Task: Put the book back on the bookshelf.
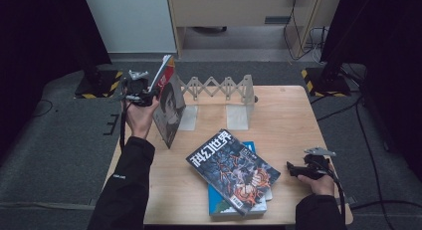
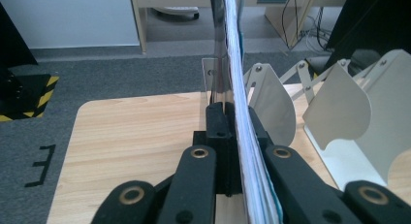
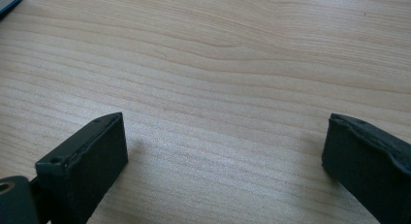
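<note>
Gripping a thin glossy magazine with a red top corner and a dark portrait cover, the left claw has both jaws pressed flat on its top edge; in the left gripper view the page block runs straight up between the black jaws. Magazine stands upright on its lower edge at the counter's left rear, lower corner on the pale wooden counter, just beside the left end panel of the white folding metal book rack with scissor-link back. Rack's curved dividers stand apart, with bare slots between them.

Right claw rests low near the counter's right front edge, jaws spread wide, nothing between them; bare wood grain under it in the right gripper view.

Mid-front: a dark science-fiction magazine with white characters and orange artwork lies flat and skewed on a blue-covered book, whose lower edge sits close to the counter's front edge. Open wood left of the stack, and between the stack and rack.
</note>
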`<state>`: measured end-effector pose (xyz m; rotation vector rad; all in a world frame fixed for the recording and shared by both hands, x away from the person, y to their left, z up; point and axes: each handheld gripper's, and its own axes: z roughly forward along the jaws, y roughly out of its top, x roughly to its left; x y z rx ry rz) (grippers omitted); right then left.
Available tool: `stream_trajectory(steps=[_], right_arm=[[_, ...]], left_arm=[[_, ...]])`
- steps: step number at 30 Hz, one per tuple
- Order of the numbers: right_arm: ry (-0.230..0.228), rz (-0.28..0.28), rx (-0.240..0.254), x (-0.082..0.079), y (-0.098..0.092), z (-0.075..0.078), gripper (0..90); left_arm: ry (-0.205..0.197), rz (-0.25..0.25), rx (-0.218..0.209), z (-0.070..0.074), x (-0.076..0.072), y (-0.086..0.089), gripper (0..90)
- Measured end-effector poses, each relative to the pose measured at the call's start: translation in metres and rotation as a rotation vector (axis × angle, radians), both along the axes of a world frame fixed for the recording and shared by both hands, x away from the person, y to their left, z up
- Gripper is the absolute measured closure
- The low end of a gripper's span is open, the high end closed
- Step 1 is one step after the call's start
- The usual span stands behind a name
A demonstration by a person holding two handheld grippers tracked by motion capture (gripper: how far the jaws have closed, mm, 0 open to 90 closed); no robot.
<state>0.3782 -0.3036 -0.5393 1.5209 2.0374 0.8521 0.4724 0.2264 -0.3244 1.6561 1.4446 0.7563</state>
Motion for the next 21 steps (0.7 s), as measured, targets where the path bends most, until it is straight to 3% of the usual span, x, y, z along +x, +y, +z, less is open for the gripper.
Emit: stream_trajectory(steps=[10, 21], right_arm=[[0.0, 0.0, 0.0, 0.0, 0.0, 0.0, 2.5], [0.0, 0.0, 0.0, 0.0, 0.0, 0.0, 2.5]], left_arm=[[-0.007, 0.065, -0.014, -0.001, 0.008, -0.005, 85.7], [-0.021, 0.062, 0.034, -0.002, 0.011, -0.01, 82.0]])
